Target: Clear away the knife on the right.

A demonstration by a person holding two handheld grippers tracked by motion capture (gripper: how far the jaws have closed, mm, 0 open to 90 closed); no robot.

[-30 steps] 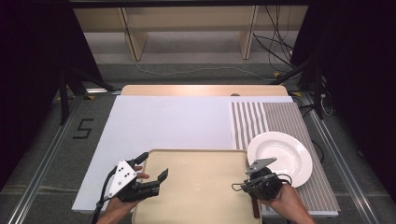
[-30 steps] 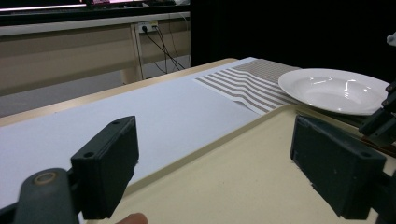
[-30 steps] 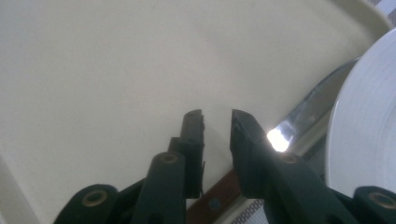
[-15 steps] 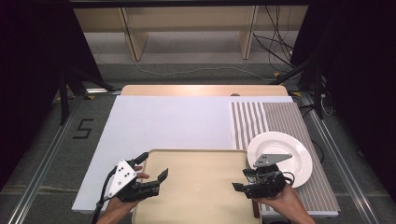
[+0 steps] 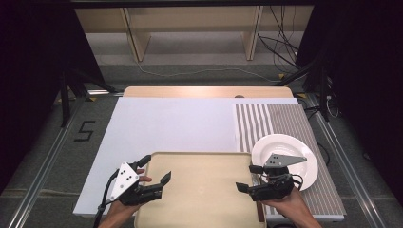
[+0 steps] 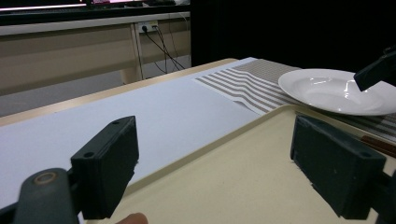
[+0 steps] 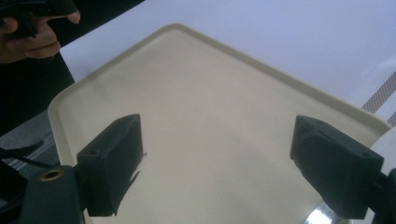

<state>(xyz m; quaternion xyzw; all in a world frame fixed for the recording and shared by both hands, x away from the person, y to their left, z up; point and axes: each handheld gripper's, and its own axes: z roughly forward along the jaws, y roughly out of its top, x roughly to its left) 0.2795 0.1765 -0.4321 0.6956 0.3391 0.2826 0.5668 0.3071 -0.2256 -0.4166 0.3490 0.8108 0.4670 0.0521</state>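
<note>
Opened within the last second, the right gripper [image 5: 247, 178] now spreads its jaws over the tray's [image 5: 204, 190] right edge, with nothing between them.

Right gripper's jaws stand wide apart, having just been opening; a second ago they were nearly together and angled toward the plate [image 5: 285, 159], which now sits just behind and to the right of this gripper, on the striped mat [image 5: 280, 124]. Left gripper [image 5: 154, 171] has kept its place at the tray's left edge, jaws apart, one over the tray and one near its rim; whether either touches the tray is hard to tell. Between the two grippers lies the bare tray, resting on a white sheet [image 5: 176, 126].
</note>
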